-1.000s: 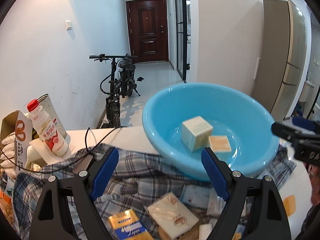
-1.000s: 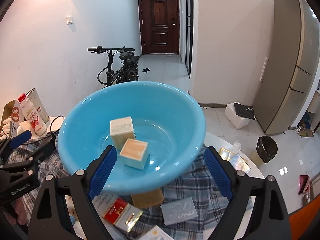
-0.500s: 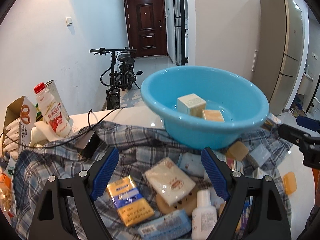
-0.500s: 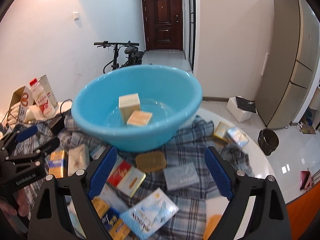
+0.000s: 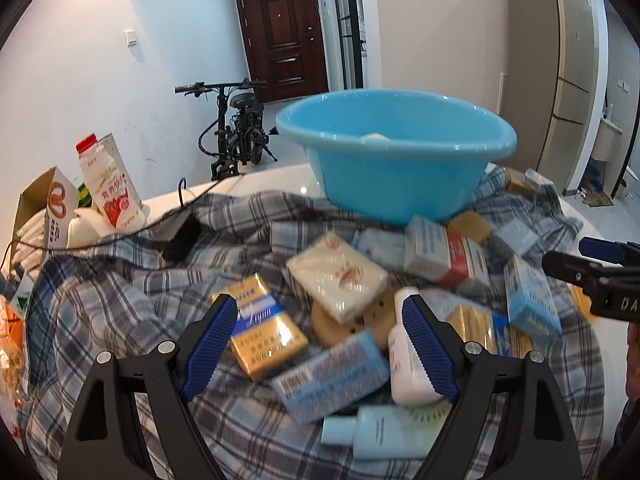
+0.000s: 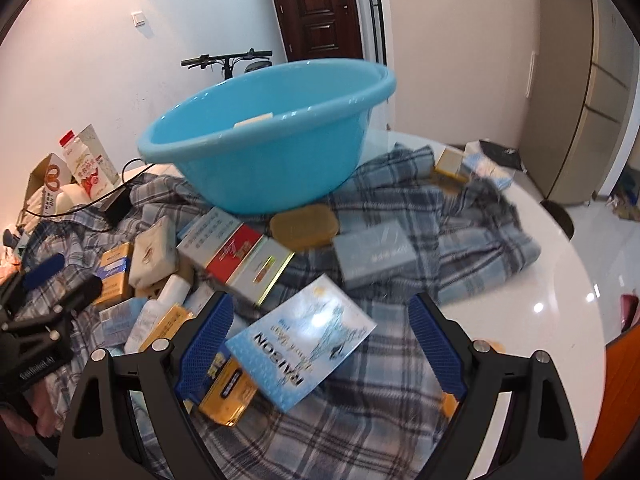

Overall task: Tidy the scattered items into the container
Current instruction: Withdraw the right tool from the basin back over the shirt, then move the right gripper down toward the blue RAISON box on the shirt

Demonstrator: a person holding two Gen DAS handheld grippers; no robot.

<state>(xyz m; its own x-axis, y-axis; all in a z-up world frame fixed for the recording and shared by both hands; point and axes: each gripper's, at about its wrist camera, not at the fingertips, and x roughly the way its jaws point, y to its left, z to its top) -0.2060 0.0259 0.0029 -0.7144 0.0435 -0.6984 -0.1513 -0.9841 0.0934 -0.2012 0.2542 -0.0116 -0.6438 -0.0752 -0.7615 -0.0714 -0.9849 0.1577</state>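
A light blue basin (image 5: 396, 152) (image 6: 272, 148) stands on a plaid cloth, with pale boxes just showing inside. Scattered items lie in front of it. My left gripper (image 5: 320, 344) hangs open above a yellow and blue box (image 5: 264, 332), a blue box (image 5: 332, 376) and a white bottle (image 5: 408, 356); a white soap packet (image 5: 336, 276) lies beyond. My right gripper (image 6: 320, 340) is open over a blue RAISON packet (image 6: 304, 344), near a red and silver box (image 6: 244, 256) and an amber soap (image 6: 304, 224). Neither gripper holds anything.
The plaid cloth (image 6: 460, 216) covers a round white table (image 6: 560, 280) whose edge curves on the right. A milk bottle (image 5: 108, 188), cartons and a black charger (image 5: 180, 232) with cable sit at the left. A bicycle (image 5: 236, 136) stands by the wall behind.
Both grippers have drawn back from the basin and sunk lower. The basin now looks smaller and farther, and the scattered items in front of it have come into view.
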